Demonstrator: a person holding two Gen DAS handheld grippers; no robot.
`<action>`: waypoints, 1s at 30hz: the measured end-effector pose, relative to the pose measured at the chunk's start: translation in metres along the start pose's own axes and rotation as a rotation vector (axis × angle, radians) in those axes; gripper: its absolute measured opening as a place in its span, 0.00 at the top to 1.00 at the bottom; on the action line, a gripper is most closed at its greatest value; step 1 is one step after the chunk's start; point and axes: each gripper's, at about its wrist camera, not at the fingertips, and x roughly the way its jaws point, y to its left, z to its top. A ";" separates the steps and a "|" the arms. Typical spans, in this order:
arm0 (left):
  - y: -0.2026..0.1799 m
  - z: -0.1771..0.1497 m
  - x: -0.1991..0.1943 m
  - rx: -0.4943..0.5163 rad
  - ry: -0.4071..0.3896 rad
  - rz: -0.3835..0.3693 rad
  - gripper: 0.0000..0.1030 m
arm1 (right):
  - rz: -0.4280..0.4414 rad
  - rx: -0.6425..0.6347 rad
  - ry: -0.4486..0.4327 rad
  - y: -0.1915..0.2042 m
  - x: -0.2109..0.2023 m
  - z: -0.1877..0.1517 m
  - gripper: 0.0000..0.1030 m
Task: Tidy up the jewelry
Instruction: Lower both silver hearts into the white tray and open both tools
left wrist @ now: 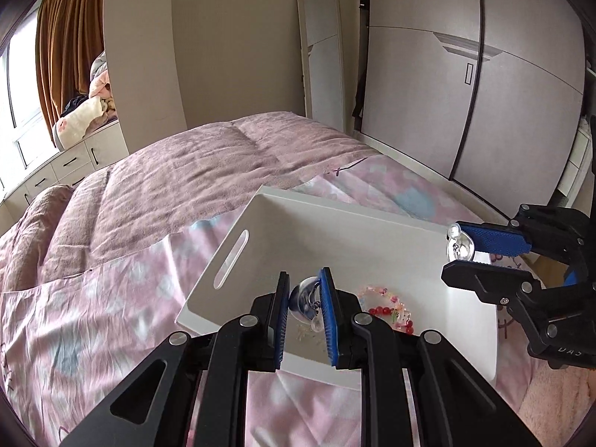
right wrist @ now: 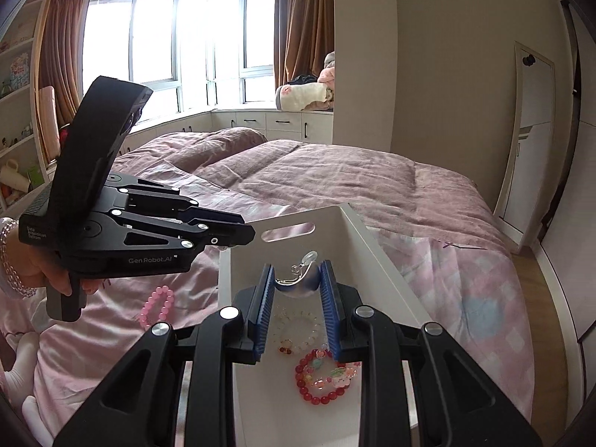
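A white tray lies on the bed. My left gripper hovers over its near left corner, shut on a shiny silver drop earring. Over the tray's right side my right gripper is shut on a matching silver earring. In the right wrist view the left gripper is at the left, a hand holding it. In the tray lie a red bead bracelet and a pale bead bracelet. A pink bead bracelet rests on the sheet left of the tray.
The bed carries a mauve blanket over a pink patterned sheet. A tall mirror leans on the far wall beside a wardrobe. A window bench with drawers runs behind the bed.
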 end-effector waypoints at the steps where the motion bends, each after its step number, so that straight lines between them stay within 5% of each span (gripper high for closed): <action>1: -0.004 0.004 0.005 0.007 0.006 -0.002 0.79 | -0.008 -0.001 0.008 -0.003 0.000 -0.001 0.75; 11: -0.035 0.028 0.066 0.053 0.151 0.038 0.79 | -0.069 0.015 0.093 -0.026 0.016 -0.018 0.76; 21: -0.041 0.024 0.099 0.036 0.230 0.066 0.77 | -0.023 0.061 0.182 -0.034 0.033 -0.031 0.75; 30: -0.010 0.029 0.078 -0.098 0.132 0.086 0.45 | -0.043 0.062 0.166 -0.033 0.030 -0.029 0.48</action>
